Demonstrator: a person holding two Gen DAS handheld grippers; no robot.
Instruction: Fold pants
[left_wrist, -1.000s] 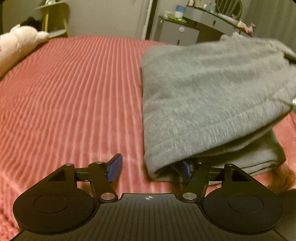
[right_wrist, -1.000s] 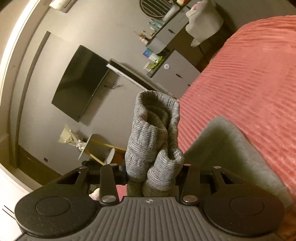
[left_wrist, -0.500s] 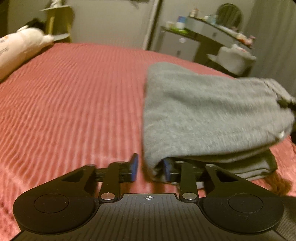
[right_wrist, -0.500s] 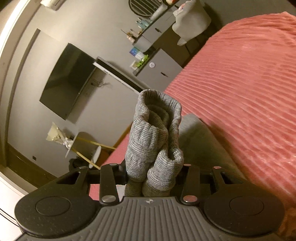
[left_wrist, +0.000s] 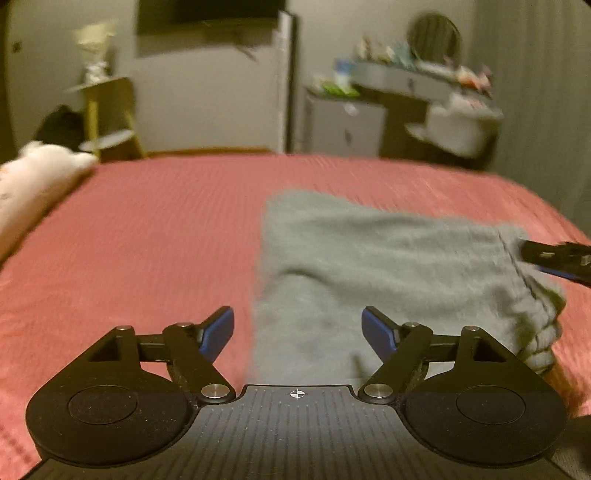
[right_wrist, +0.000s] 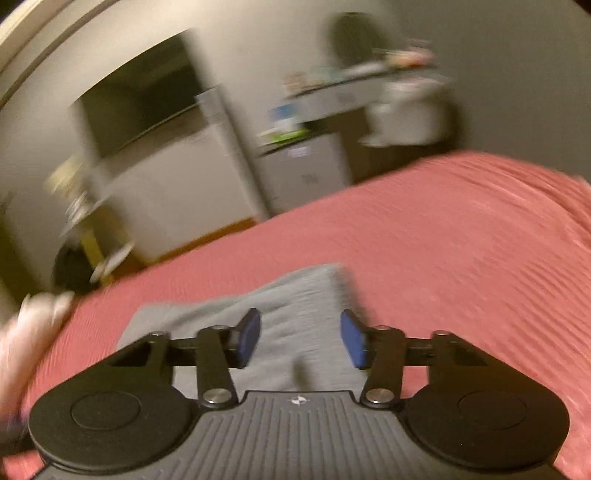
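The grey pants (left_wrist: 388, 266) lie folded flat on the pink ribbed bedspread (left_wrist: 147, 240), right of centre in the left wrist view, with the ribbed waistband at the right end. My left gripper (left_wrist: 297, 328) is open and empty, just above the near edge of the pants. My right gripper (right_wrist: 300, 339) is open and empty above the pants (right_wrist: 291, 306) in its own blurred view. It also shows at the right edge of the left wrist view (left_wrist: 557, 258), beside the waistband.
A white plush toy (left_wrist: 33, 177) lies at the left edge of the bed. Beyond the bed stand a yellow side table (left_wrist: 107, 114), a grey cabinet (left_wrist: 343, 125) and a dresser with a round mirror (left_wrist: 436, 37). A dark TV (right_wrist: 140, 99) hangs on the wall.
Both grippers opened and let go of the pants. The folded layer dropped flat onto the bed. Both grippers lifted and tilted back, so more of the room shows.
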